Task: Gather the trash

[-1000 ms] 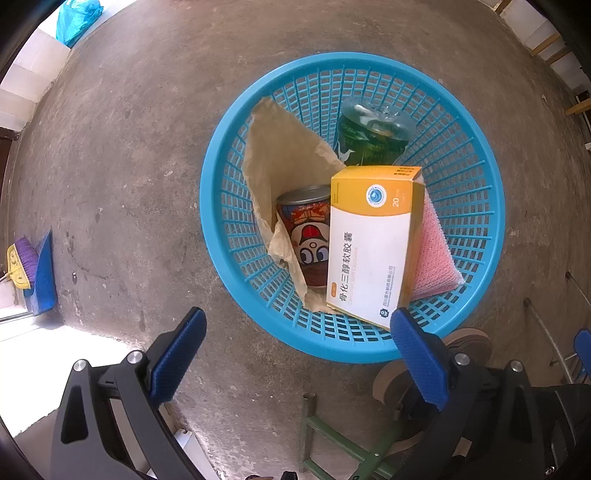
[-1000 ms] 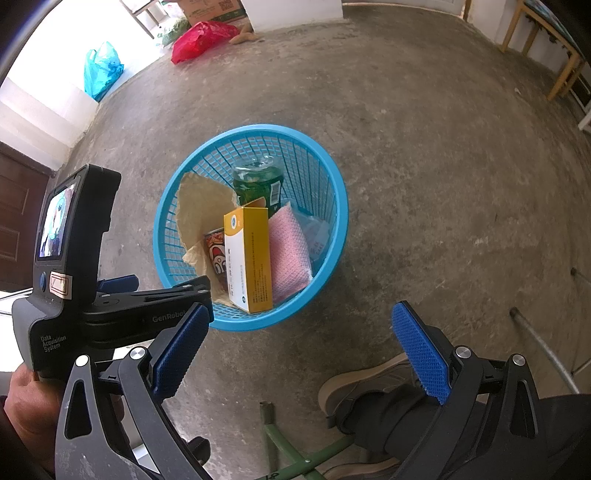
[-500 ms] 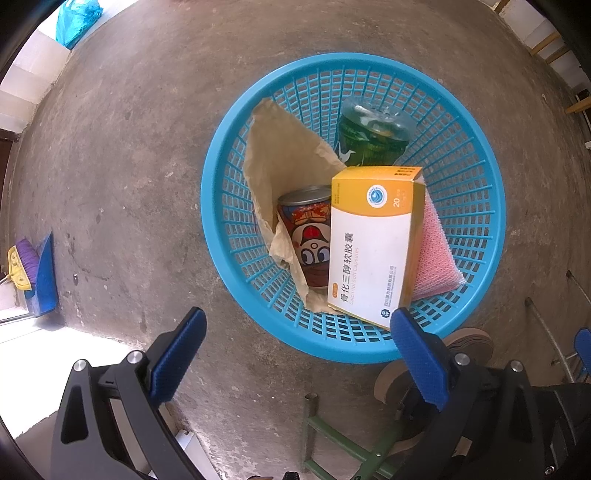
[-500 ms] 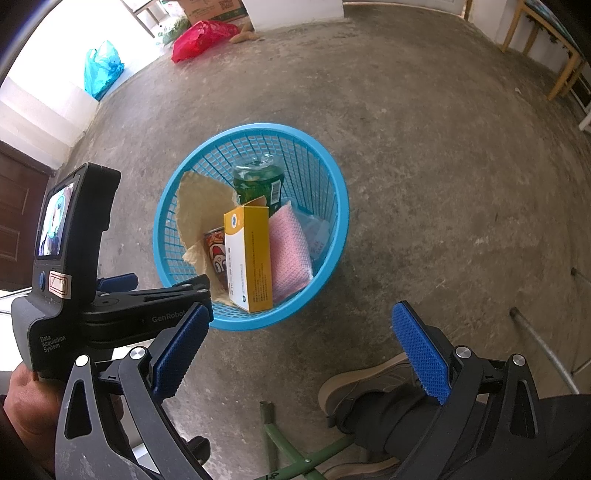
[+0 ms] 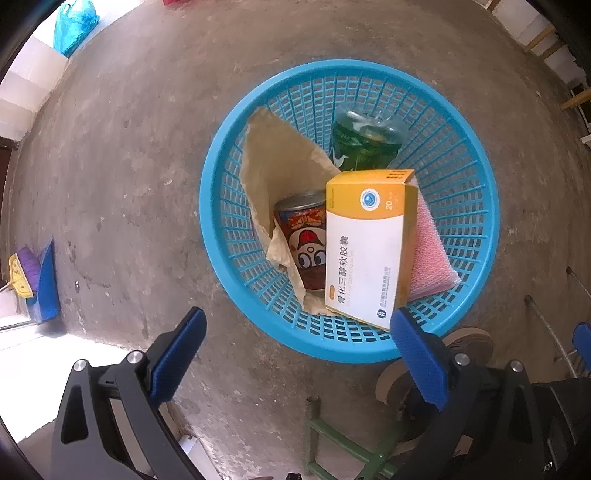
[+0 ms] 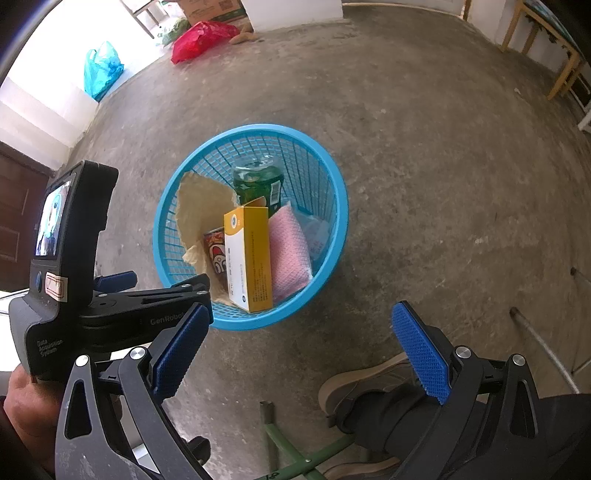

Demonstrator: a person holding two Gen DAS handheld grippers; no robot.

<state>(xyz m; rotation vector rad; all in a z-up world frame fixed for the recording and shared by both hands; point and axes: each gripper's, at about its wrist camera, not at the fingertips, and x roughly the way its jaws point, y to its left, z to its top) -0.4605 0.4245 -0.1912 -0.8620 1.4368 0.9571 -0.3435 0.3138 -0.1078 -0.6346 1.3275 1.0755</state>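
Observation:
A blue plastic basket [image 5: 476, 206] [image 6: 334, 221] stands on the concrete floor. In it are a yellow-and-white medicine box [image 5: 365, 247] [image 6: 249, 258], a red cartoon can [image 5: 303, 243] [image 6: 216, 254], a green can [image 5: 364, 144] [image 6: 258, 184], a pink cloth [image 5: 428, 254] [image 6: 290, 251] and brown paper [image 5: 273, 173] [image 6: 201, 206]. My left gripper [image 5: 297, 354] is open and empty above the basket's near rim. My right gripper [image 6: 301, 347] is open and empty, held back from the basket; the left gripper's body [image 6: 74, 280] shows at its left.
A blue plastic bag [image 5: 74, 22] [image 6: 101, 70] and a red bag [image 6: 201, 38] lie at the far edge of the floor. A broom and blue dustpan [image 5: 35, 280] sit at the left. A shoe [image 6: 369, 387] and green frame [image 5: 332, 435] are near me. Wooden furniture legs [image 6: 561, 62] stand at the right.

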